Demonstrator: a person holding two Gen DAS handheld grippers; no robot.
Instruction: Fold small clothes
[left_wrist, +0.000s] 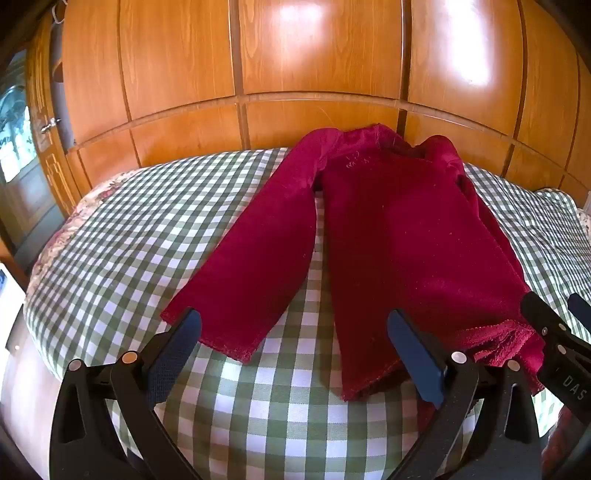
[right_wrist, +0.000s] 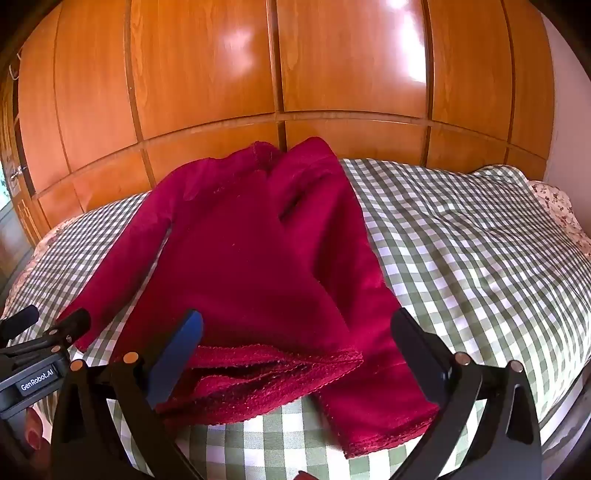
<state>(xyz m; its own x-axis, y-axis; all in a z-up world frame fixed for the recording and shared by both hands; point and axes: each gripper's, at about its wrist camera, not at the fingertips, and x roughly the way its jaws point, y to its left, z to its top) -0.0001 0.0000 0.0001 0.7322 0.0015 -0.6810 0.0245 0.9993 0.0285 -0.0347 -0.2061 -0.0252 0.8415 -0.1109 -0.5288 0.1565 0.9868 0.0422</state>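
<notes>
A small dark red long-sleeved top (left_wrist: 388, 229) lies on a green-and-white checked bedcover (left_wrist: 140, 229), neck toward the wardrobe, hem toward me. Its left sleeve (left_wrist: 258, 258) stretches down to the near edge. My left gripper (left_wrist: 295, 332) is open, hovering over the gap between that sleeve's cuff and the hem. In the right wrist view the top (right_wrist: 258, 251) fills the middle, with the hem (right_wrist: 266, 373) bunched and the right sleeve (right_wrist: 373, 387) lying alongside. My right gripper (right_wrist: 295, 332) is open above the hem. The other gripper (right_wrist: 44, 354) shows at the left.
A glossy wooden wardrobe (left_wrist: 317, 55) stands right behind the bed. The bedcover (right_wrist: 461, 240) spreads wide to the right of the top. A floral sheet (right_wrist: 554, 206) shows at the bed's far right edge. A door (left_wrist: 22, 147) is at the far left.
</notes>
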